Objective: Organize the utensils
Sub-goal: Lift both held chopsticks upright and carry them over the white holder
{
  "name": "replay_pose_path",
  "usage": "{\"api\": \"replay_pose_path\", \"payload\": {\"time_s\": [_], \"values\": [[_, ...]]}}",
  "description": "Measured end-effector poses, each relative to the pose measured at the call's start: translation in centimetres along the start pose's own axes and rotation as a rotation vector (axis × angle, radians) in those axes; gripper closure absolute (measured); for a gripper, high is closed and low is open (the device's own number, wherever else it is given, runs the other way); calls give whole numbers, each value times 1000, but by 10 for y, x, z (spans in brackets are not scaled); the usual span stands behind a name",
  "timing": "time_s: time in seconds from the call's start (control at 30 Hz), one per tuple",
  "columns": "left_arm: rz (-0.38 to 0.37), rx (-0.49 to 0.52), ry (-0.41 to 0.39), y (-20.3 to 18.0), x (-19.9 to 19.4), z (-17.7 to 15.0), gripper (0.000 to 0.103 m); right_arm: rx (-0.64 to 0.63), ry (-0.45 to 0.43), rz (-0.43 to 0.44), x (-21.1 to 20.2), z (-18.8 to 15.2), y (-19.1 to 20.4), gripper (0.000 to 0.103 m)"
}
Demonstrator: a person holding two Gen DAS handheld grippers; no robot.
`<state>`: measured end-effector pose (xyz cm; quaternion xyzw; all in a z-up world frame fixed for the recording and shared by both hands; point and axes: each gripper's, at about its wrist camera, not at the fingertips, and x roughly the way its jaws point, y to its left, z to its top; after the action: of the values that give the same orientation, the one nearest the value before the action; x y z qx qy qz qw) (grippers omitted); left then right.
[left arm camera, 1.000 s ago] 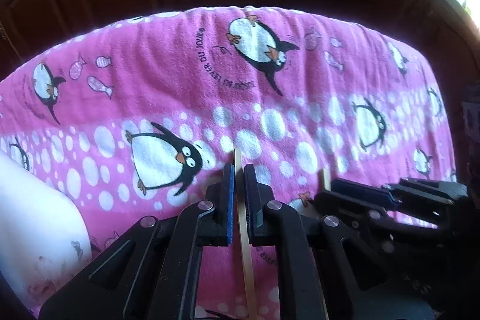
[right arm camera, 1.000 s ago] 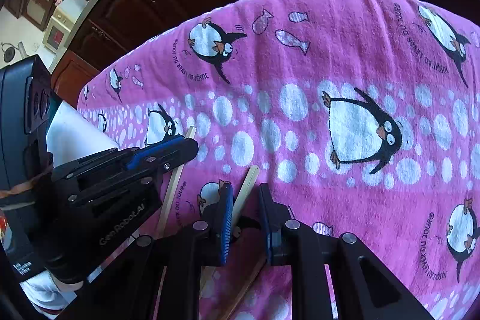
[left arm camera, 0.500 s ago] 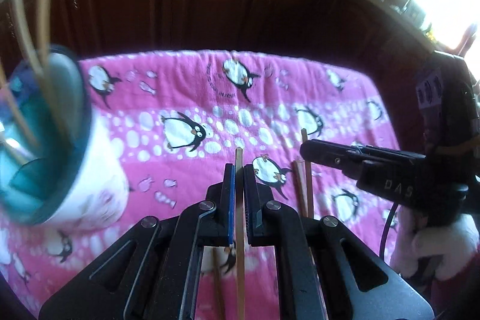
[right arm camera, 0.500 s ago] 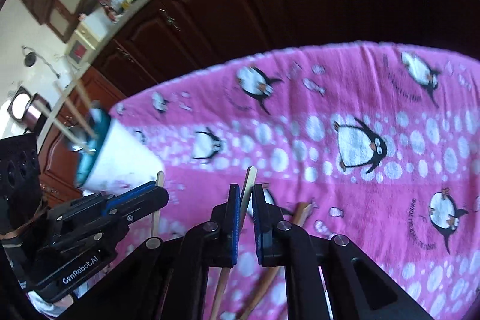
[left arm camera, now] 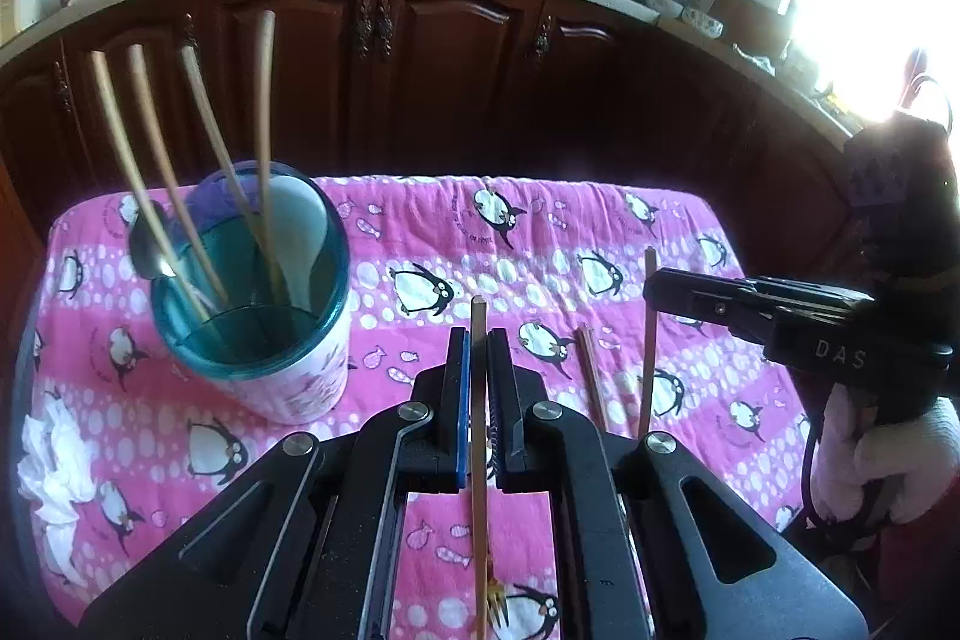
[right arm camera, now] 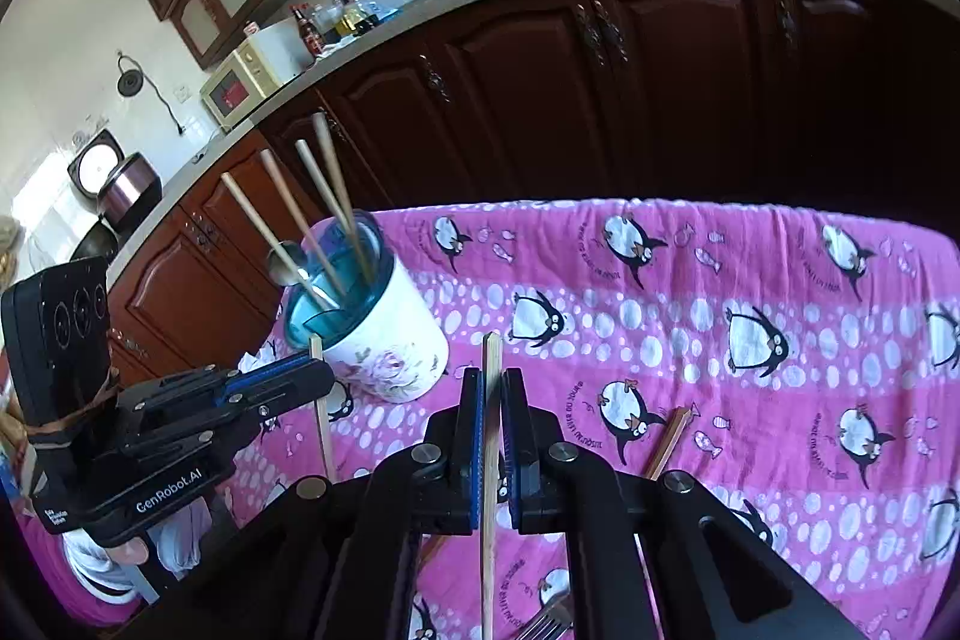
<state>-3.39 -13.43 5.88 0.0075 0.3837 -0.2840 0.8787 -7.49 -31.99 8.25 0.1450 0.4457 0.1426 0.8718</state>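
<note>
White holder (left arm camera: 288, 370) with chopsticks and spoons stands far left on pink penguin cloth (left arm camera: 540, 232). Left gripper (left arm camera: 478, 382) clamped tight on one chopstick (left arm camera: 478, 436), above cloth. Loose chopstick (left arm camera: 591, 376) lies between. Right gripper (right arm camera: 492, 430) pinched on another stick (right arm camera: 491, 460).

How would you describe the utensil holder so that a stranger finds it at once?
Look at the pink penguin cloth covering the table. Near its left side stands a white flowered utensil holder with a teal rim. It alone stands upright, with four chopsticks and spoons sticking out.
</note>
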Motion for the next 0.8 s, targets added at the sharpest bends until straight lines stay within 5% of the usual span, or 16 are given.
{"api": "replay_pose_path", "payload": {"time_s": [0.47, 0.8], "values": [[-37, -37, -88, 14, -56, 6, 99, -89, -57, -32, -39, 9, 40, 98], [-46, -111, -208, 55, -122, 50, 99, -146, -148, 8, -58, 54, 73, 98]]}}
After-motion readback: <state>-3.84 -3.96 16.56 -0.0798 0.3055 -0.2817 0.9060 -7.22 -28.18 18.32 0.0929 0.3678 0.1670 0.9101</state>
